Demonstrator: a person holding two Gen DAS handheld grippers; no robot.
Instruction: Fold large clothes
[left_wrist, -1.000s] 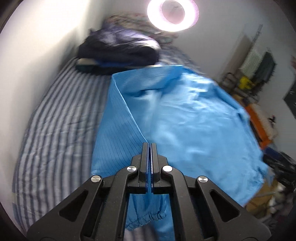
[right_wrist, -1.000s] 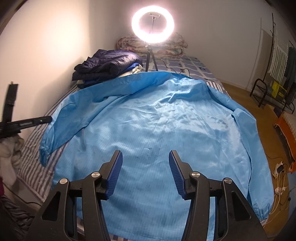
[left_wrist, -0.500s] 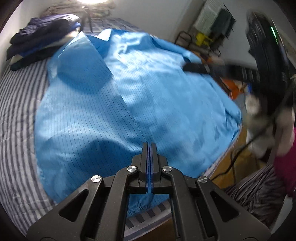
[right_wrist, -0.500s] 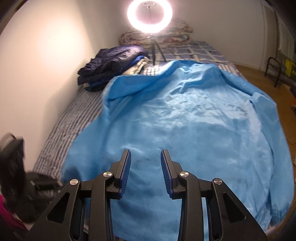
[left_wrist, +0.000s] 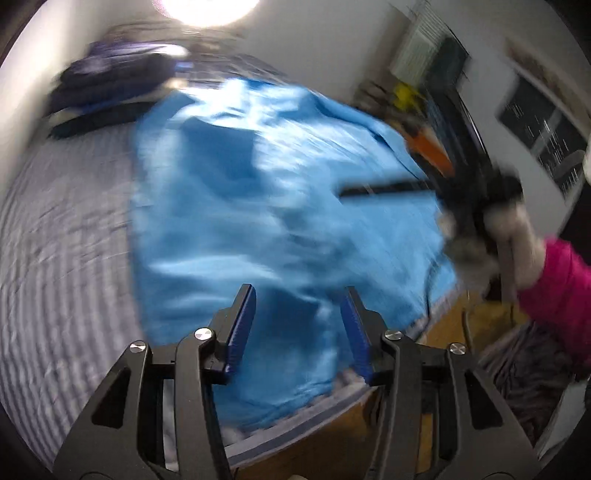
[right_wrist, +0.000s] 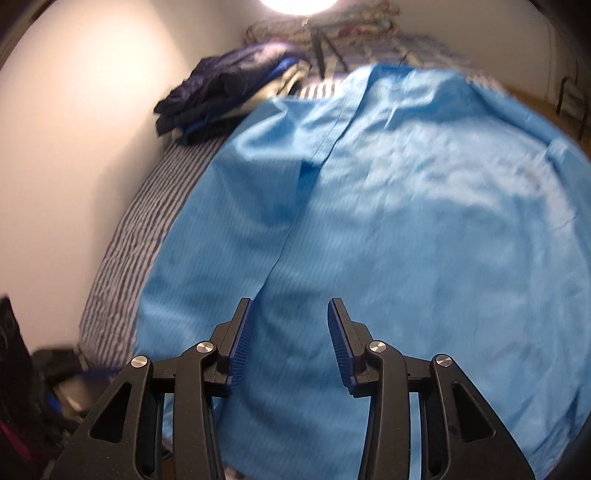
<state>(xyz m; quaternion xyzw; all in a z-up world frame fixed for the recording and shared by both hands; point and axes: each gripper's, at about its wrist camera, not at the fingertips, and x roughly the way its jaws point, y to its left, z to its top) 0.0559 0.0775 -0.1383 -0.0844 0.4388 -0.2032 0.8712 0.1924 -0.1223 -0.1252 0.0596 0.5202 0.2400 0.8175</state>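
A large light-blue garment (left_wrist: 280, 192) (right_wrist: 406, 206) lies spread over a striped bed (left_wrist: 62, 236) (right_wrist: 129, 236), its left part folded in over the body along a straight edge. My left gripper (left_wrist: 297, 310) hangs above the garment's near hem; its jaws are opening and nothing is between them. Over the near middle of the garment my right gripper (right_wrist: 291, 325) is opening too, with only cloth seen below the gap. The left wrist view is blurred by motion. In that view the right gripper (left_wrist: 388, 188) shows as a dark bar held by a person's hand with a pink sleeve (left_wrist: 557, 291).
Dark blue folded clothes (right_wrist: 225, 92) (left_wrist: 110, 88) are piled at the far left of the bed by the wall. A ring light (right_wrist: 299, 3) (left_wrist: 207, 9) stands behind them on a tripod. Wooden floor (left_wrist: 332, 435) and a rack with clutter (left_wrist: 424, 96) lie to the right.
My left gripper was shut on the garment's edge, carried it across to the right, and has let go with jaws apart. My right gripper sank toward the cloth, narrowing and then widening its jaws.
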